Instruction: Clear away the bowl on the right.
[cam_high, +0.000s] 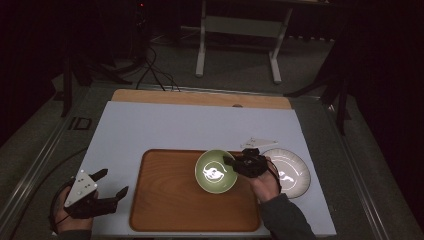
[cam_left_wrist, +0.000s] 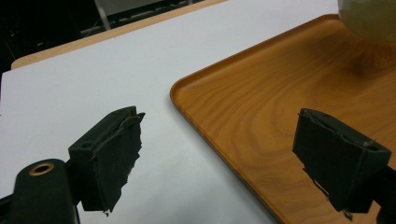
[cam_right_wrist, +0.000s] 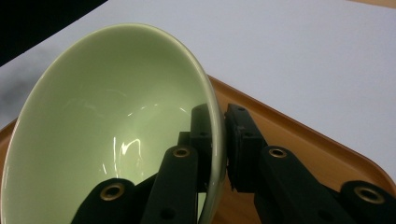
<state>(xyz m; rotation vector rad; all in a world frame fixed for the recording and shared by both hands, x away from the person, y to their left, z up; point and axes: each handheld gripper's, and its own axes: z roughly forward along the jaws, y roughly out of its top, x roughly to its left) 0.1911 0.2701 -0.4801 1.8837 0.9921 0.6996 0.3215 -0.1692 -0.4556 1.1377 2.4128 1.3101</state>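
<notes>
Green bowl (cam_right_wrist: 107, 140) rim between right jaws.

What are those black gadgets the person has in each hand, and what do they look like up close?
Each is a hand-held tool of black parts. The left gripper has two blocky jaws faced with ragged black pads and carries a pale grey three-cornered plate dotted with small holes. The right gripper shows brass-ringed screw holes along its jaw arms. The right arm wears a dark grey sleeve.

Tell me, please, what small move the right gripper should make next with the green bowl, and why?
Probably lower it a little and settle it flat on the wooden tray. The right gripper pinches the green bowl by its rim, one jaw inside and one outside, over the tray's right part.
</notes>
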